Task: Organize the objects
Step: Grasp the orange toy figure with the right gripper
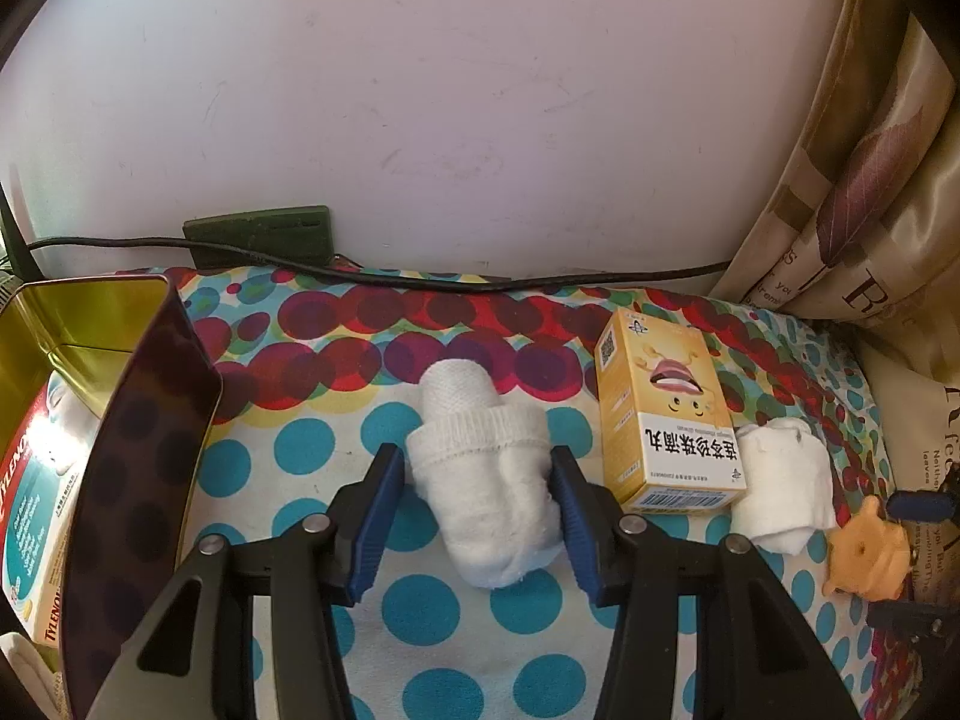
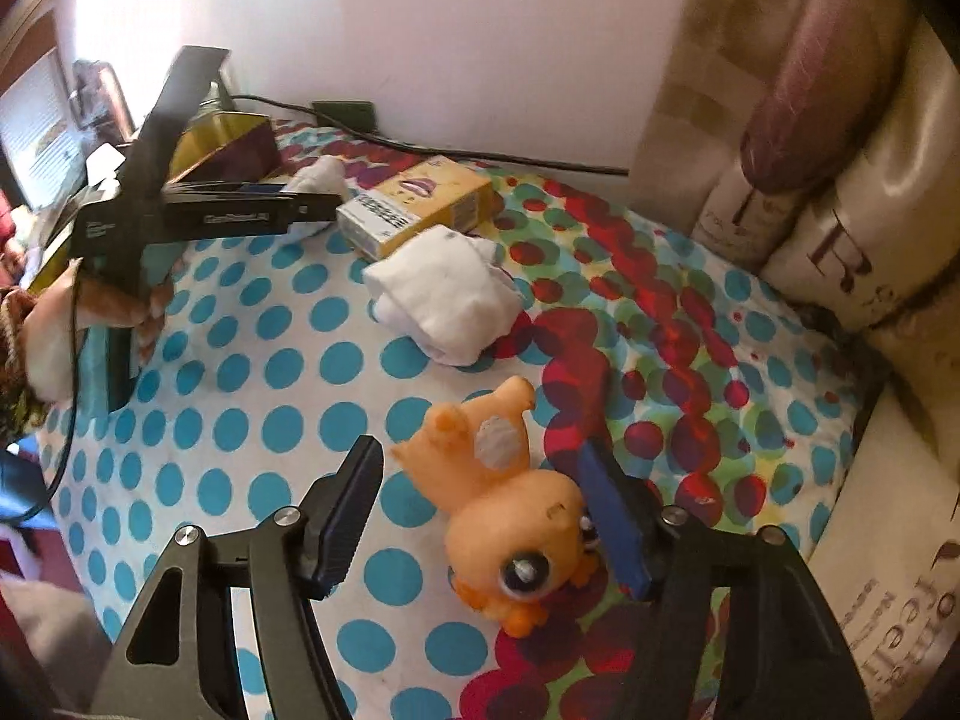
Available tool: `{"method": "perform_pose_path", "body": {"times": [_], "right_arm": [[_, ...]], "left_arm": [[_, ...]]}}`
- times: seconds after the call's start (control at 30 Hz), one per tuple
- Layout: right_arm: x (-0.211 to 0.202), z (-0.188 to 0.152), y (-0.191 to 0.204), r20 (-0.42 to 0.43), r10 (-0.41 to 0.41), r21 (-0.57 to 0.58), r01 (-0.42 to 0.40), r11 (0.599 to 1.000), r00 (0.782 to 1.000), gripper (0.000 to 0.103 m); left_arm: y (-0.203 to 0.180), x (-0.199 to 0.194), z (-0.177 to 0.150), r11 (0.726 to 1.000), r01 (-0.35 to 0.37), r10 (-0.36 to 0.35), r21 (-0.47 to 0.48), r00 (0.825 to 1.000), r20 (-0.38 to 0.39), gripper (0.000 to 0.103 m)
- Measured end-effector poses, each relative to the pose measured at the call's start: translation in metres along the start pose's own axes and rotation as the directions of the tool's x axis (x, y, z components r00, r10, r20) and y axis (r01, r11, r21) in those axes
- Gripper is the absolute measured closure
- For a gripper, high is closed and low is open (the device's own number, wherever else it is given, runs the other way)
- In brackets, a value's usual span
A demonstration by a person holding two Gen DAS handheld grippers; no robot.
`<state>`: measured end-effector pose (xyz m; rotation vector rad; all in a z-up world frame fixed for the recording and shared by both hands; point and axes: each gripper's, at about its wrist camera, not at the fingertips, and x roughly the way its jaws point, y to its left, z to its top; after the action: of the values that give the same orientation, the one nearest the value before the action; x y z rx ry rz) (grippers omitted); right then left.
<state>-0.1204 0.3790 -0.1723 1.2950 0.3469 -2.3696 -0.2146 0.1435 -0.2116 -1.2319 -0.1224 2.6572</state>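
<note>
Both grippers are set for a pick, neither one lifted yet, by my reading.

Left gripper (image 1: 477, 474): jaws straddle the rolled white sock (image 1: 480, 480) lying on the dotted cloth (image 1: 300, 444). Blue pads sit at or just beside its flanks; whether they press in, I cannot tell. Next move probably calls for a firm squeeze on soft fabric, then a carry toward 9 o'clock.

Right gripper (image 2: 480, 510): jaws wide, around the orange toy animal (image 2: 510, 510), which lies on its side. The right pad looks to touch the toy's head; the left pad stands apart. It needs to close squarely, since the rounded head could slip out.

Container: open tin box (image 1: 138, 420) at 9 o'clock of the left view, gold inside, dark dotted wall. A Tylenol carton (image 1: 30, 510) rests in it; the rest of its floor is hidden.

Still loose on the cloth: yellow medicine box (image 1: 666, 414) at 2 o'clock of the sock, and a second white sock (image 1: 780, 480) just beside it.
</note>
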Motion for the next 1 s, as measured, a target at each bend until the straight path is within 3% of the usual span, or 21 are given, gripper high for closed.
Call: {"method": "perform_pose_path", "body": {"times": [0.07,0.17,0.23,0.33,0.37,0.53,0.6,0.7,0.8,0.97,1.0], "right_arm": [[0.000,0.001,-0.003,-0.022,0.006,-0.009,-0.007,1.000,1.000,0.029],[0.002,0.001,-0.006,-0.046,-0.002,-0.032,0.000,1.000,0.999,0.030],[0.007,0.000,-0.007,-0.061,0.014,-0.031,-0.016,0.999,0.998,0.033],[0.012,-0.002,-0.007,-0.041,-0.025,-0.010,0.025,1.000,0.999,0.042],[0.011,-0.003,-0.011,-0.010,-0.014,0.049,0.014,0.999,1.000,0.052],[0.011,-0.003,-0.014,0.084,-0.085,0.259,0.061,0.964,0.993,0.057],[0.008,-0.005,-0.016,0.140,-0.138,0.387,0.074,0.919,0.981,0.062],[0.007,-0.014,-0.014,0.198,-0.229,0.487,0.107,0.867,0.953,0.063],[0.006,-0.014,-0.001,0.210,-0.284,0.456,0.163,0.875,0.935,0.063],[0.016,-0.005,0.005,0.175,-0.265,0.400,0.177,0.899,0.948,0.058],[0.016,-0.005,0.008,0.170,-0.278,0.395,0.193,0.898,0.945,0.052]], "left_arm": [[0.000,0.000,0.000,1.000,-0.002,0.002,0.001,1.000,0.000,0.053],[0.000,0.000,0.000,1.000,0.000,0.000,0.000,1.000,0.000,0.053],[0.000,0.000,0.000,1.000,0.001,-0.001,-0.001,1.000,0.000,0.053],[0.000,0.000,0.000,1.000,-0.001,0.001,0.000,1.000,0.000,0.053],[-0.001,0.000,0.000,1.000,-0.003,0.003,0.002,1.000,-0.001,0.053],[0.000,0.000,0.000,1.000,-0.003,0.003,0.001,1.000,-0.001,0.053],[0.000,0.000,0.000,1.000,-0.002,0.002,0.000,1.000,0.000,0.053],[0.000,0.000,0.000,1.000,0.001,-0.001,-0.003,1.000,0.000,0.053],[0.001,0.000,0.000,1.000,0.006,-0.006,-0.007,1.000,0.001,0.053],[0.000,0.000,0.000,1.000,0.002,-0.002,-0.004,1.000,0.000,0.053],[0.000,0.000,0.000,1.000,0.001,-0.001,-0.004,1.000,0.000,0.053]]}}
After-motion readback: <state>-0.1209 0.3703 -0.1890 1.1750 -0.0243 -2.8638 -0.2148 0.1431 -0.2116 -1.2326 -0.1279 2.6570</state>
